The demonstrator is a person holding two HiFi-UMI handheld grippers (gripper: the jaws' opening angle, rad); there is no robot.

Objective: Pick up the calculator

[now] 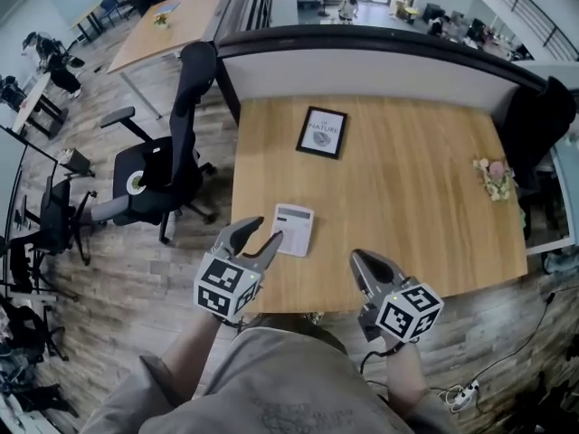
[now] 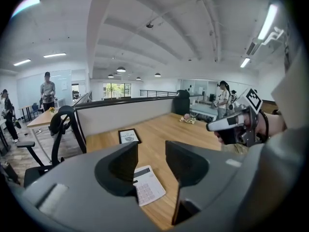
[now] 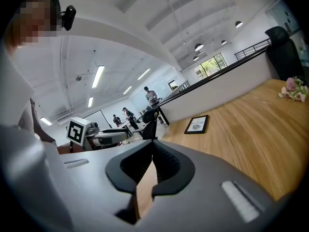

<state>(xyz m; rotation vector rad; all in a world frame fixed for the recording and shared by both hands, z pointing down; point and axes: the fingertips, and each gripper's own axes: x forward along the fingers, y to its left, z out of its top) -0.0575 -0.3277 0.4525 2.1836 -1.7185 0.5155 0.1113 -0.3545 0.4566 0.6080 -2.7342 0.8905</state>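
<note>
**Left claw** (image 1: 268, 229): Held at the table's (image 1: 407, 197) near-left corner. The forearm runs out from the torso at the bottom of the head view. The marker cube (image 1: 226, 286) sits at the rear, off the table edge. The claw points forward and slightly right, tilted a little downward. The jaws are spread with a clear gap. In the left gripper view the claw (image 2: 152, 151) looks down onto the table, and nothing is pinched.

**Calculator** (image 1: 293, 229): Lies flat on the table, close to the near-left edge. It is just ahead of the left claw's tips. In the head view the right-hand tip overlaps its left edge. In the left gripper view the calculator (image 2: 147, 185) lies below the gap, partly hidden by the left jaw. No pad presses on it, and contact cannot be confirmed.

**Right claw** (image 1: 355, 255): Held over the table's near edge, right of the calculator and apart from it. The wrist and cube are off the table. The claw points forward and slightly left. In the right gripper view the claw (image 3: 150, 144) has its tips pressed together, with nothing held between them. Bare wood shows through the slot behind the tips.

**Other items**: A framed picture (image 1: 321, 132) lies toward the table's far side. A small bunch of flowers (image 1: 493, 177) lies at the right edge.
</note>
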